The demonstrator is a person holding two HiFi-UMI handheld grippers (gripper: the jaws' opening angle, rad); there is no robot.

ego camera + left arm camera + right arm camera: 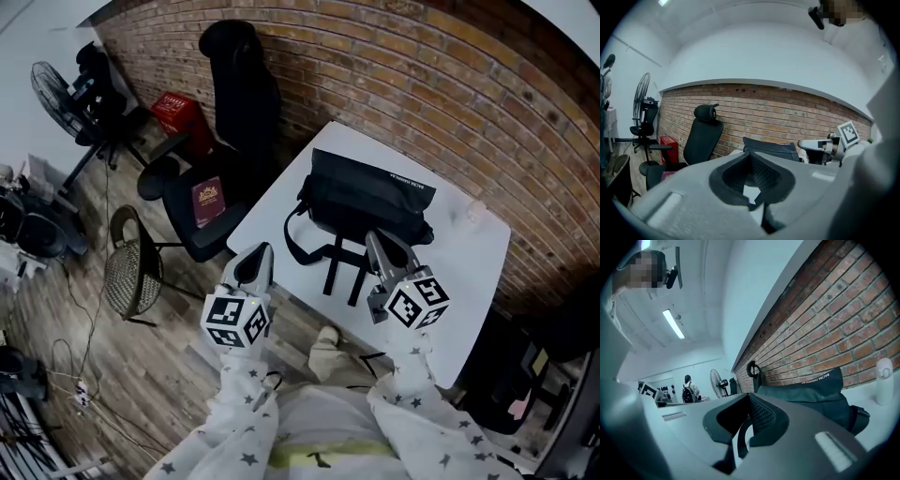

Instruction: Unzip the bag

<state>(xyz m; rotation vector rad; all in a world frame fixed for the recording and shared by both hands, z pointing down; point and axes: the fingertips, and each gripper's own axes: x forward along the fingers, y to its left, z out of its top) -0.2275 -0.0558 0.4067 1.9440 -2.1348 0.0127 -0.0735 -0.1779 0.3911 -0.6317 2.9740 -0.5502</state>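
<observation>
Head view: black bag (370, 202) lies on white tabletop (469, 253) beside brick wall (422, 75). Left claw (261, 251) is at the tabletop's near edge, right claw (375, 239) at the bag's front.
Left gripper view: jaws together, empty; bag ahead.
Right gripper view: jaws together, empty; bag near.

Black bag (370, 200), white table (473, 262), seemingly red crate (176, 113), star-patterned sleeves (239, 412).

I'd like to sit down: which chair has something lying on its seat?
The tall-backed black office chair beside the table; a maroon book lies on its seat, unlike the round mesh chair.
</observation>
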